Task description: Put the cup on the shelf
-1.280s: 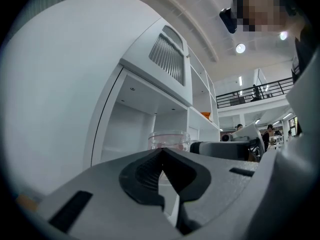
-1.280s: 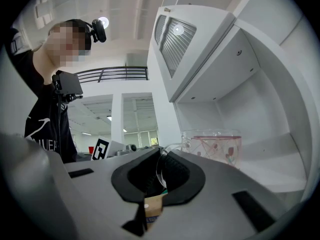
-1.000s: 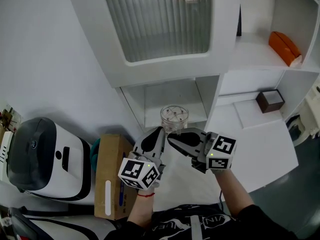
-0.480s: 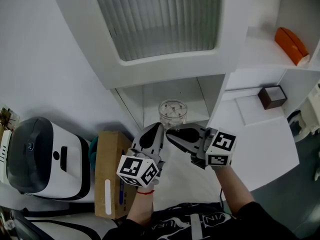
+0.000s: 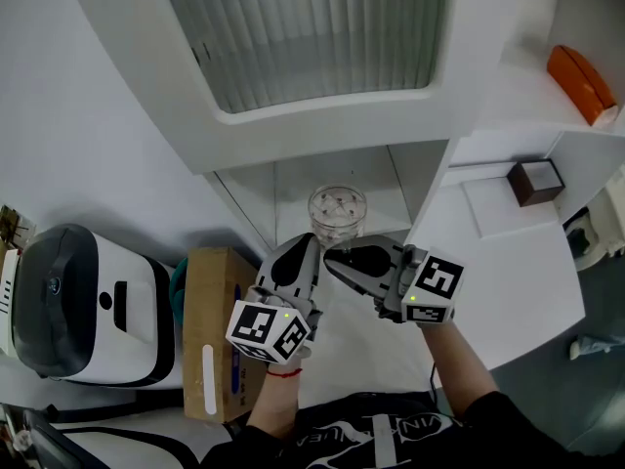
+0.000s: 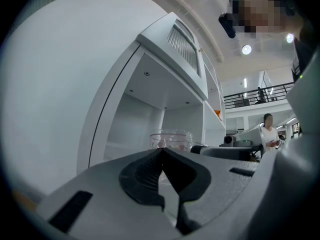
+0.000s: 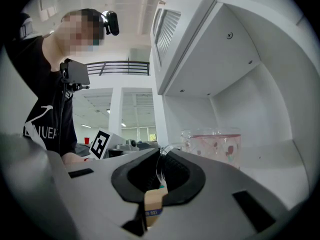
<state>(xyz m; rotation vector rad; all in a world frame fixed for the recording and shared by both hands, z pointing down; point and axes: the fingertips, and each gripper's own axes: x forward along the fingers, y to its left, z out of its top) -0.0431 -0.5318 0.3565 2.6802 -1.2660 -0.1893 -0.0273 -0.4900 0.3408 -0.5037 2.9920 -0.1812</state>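
A clear glass cup with small red prints hangs at the mouth of the low open shelf compartment. My right gripper is shut on its clear handle, which shows pinched between the jaws in the right gripper view, with the cup's body just beyond. My left gripper sits close beside it on the left, shut with nothing in it. In the left gripper view its jaws meet at the tips, and the cup shows past them. The cup's base is hidden.
A cardboard box and a white and black appliance lie to the left. To the right are a white counter, a small brown box and an orange object on shelves. A ribbed cabinet door hangs above.
The cup and both grippers have edged slightly forward toward the shelf opening. Both grips are unchanged.
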